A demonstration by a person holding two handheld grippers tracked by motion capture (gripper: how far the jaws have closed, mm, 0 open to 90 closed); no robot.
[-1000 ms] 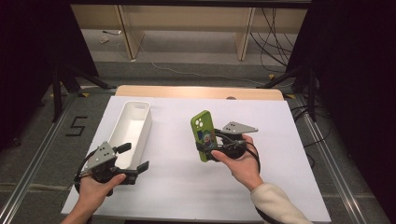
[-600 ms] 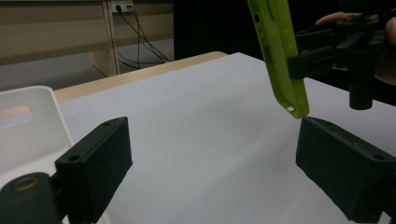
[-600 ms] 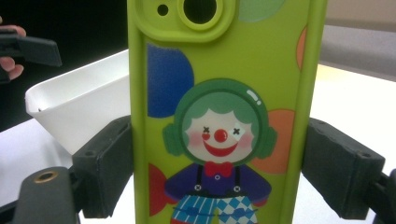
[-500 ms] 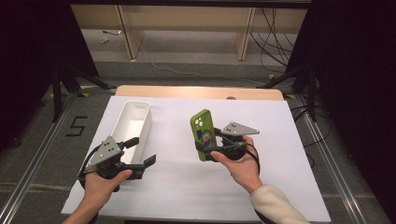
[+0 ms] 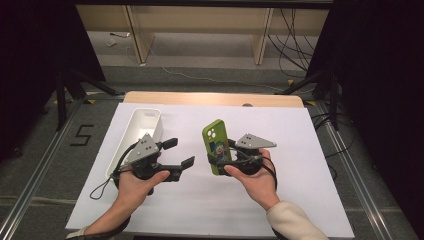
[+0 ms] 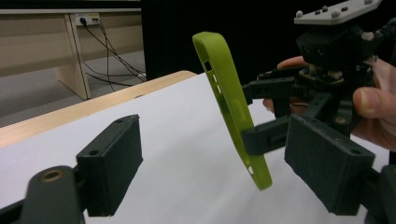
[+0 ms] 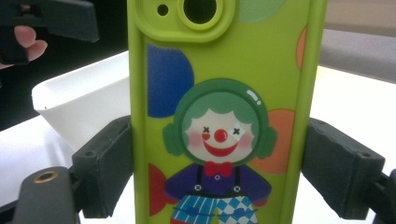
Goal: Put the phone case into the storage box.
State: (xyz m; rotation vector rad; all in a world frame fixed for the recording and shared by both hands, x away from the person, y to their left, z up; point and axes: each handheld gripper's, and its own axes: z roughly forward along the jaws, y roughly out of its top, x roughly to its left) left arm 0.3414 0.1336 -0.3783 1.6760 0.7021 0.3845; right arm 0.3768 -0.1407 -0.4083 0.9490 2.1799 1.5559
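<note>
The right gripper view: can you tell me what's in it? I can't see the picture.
A bright green phone case with a cartoon clown on it stands upright, clamped between the right gripper's two black jaws. Behind it, to the left, lies a white tray on the white table.

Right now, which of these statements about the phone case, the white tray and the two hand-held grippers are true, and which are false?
1. The right hand-held gripper clamps the green phone case by its two long edges. True.
2. The case lies flat on the table. False: it is held up off the white sheet.
3. The left hand-held gripper grips the case. False: its jaws, just closing somewhat, hold nothing.
4. The white tray stands left of the case. True.
</note>
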